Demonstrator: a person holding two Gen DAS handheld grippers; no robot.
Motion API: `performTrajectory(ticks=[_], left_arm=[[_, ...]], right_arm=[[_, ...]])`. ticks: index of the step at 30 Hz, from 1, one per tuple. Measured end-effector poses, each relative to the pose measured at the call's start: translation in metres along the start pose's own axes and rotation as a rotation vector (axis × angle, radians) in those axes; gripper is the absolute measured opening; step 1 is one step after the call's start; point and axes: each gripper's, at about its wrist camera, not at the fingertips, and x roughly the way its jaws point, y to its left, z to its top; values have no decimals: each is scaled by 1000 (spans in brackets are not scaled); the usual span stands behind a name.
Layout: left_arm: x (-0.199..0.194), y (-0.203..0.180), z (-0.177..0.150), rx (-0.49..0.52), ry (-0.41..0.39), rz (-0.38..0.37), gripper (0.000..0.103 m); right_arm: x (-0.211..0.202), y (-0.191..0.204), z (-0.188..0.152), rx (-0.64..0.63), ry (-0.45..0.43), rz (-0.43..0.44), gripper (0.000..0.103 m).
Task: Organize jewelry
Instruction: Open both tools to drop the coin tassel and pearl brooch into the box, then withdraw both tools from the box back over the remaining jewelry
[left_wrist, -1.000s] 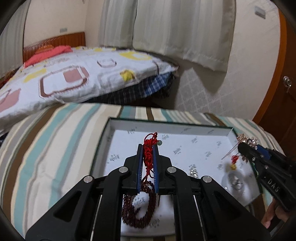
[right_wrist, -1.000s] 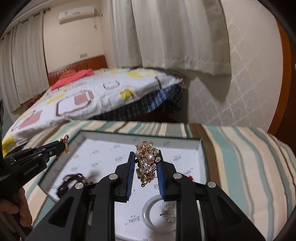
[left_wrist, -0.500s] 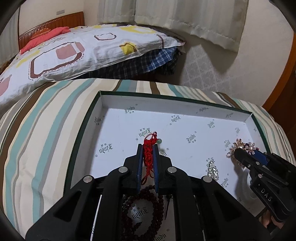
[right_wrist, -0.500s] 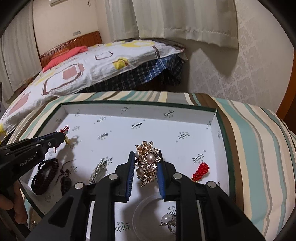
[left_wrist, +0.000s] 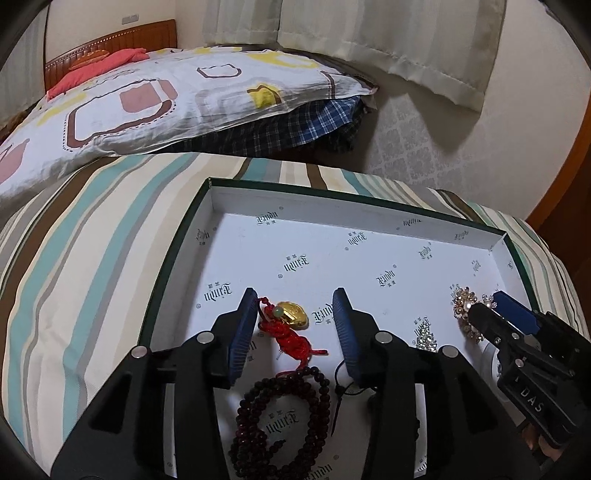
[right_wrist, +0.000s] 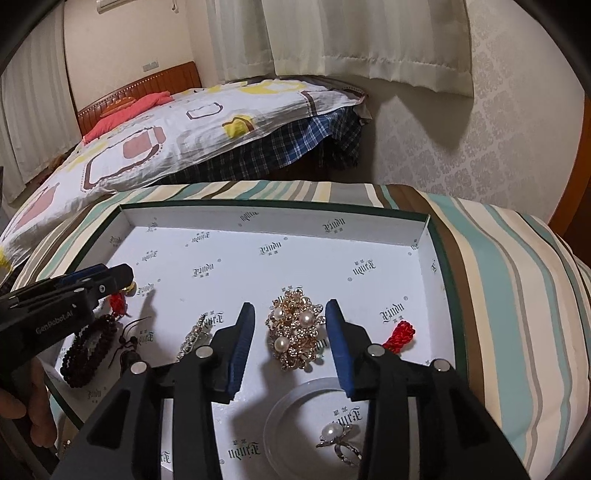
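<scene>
- Gold charm (left_wrist: 291, 314) on its red cord lies on the tray (left_wrist: 369, 254) floor, between the wide-spread fingers of the left gripper (left_wrist: 293, 330)
- Pearl brooch (right_wrist: 295, 328) rests between the right gripper (right_wrist: 290, 343), also wide, gripping nothing
- Beads (left_wrist: 280, 413) sit nearer the left gripper's body
- Ring (right_wrist: 338, 441) in dish (right_wrist: 288, 417), under the right gripper
- Everything seen is in the tray; probably only tidying left

The left claw (left_wrist: 294, 332) hangs low with its two blue-padded fingers (left_wrist: 242, 334) spread wide apart and nothing between the pads. The right claw (right_wrist: 290, 341) is likewise parted wide, its blue pads (right_wrist: 338, 343) gripping nothing. In the left wrist view the right claw comes in from the right edge, tip pointing inward; in the right wrist view the left claw comes in from the left edge. A bare hand (right_wrist: 26, 406) grasps the left claw's handle at the lower left.
</scene>
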Motion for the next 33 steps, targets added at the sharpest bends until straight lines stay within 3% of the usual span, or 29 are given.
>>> performTrajectory(ticks=[13,21,33], left_arm=[[-54,-4,-12,16,-116,-3,68],[-95,0,-48,-1,-155,7,70],[-149,18,-103,-46,-182,39,70]], right_arm=[[-54,12,-7,0,-113,-6,46],[-94,23,-36,4,-144,8,49],[-123,37,-88,-2,-104,24,49]])
